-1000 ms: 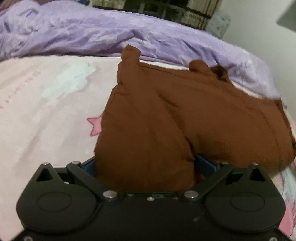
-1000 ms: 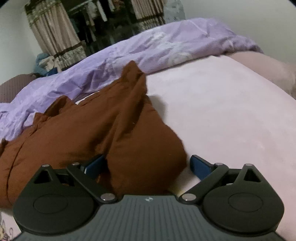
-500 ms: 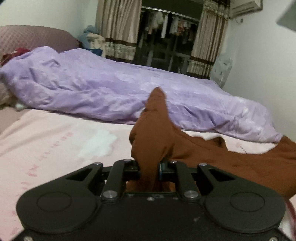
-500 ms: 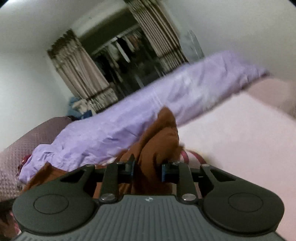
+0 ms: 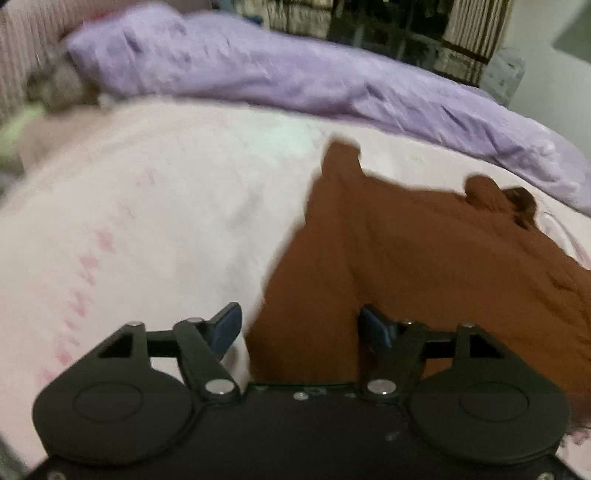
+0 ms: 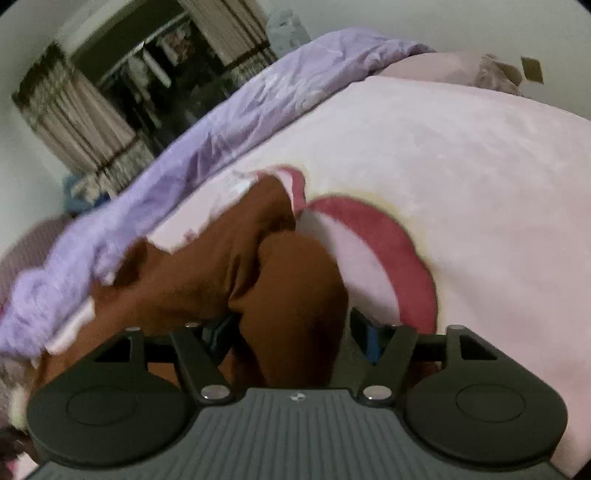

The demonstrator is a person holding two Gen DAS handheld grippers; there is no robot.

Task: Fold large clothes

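A brown garment (image 5: pixel 424 266) lies spread on a pink bed sheet (image 5: pixel 155 229), with a rumpled lilac duvet (image 5: pixel 295 77) bunched along the far side of the bed. In the left wrist view, the left claw (image 5: pixel 301 326) stands wide, its blue-tipped fingers (image 5: pixel 225 325) apart; the left one is over bare sheet and the other sits at the near corner of the cloth, which reaches down between them without being pinched. From there the garment runs up and to the right, one narrow flap pointing toward the duvet. Behind the bed stand striped curtains (image 5: pixel 476 26) and a dark opening.

In the right wrist view, the same brown garment (image 6: pixel 236 266) is heaped to the left and centre, a rounded fold bulging between the fingers of the right claw (image 6: pixel 295 328). This claw too is wide, and whether either finger presses the cloth cannot be told through the blur. To its right a dark pink print (image 6: pixel 391 243) shows on the sheet (image 6: pixel 461 166).
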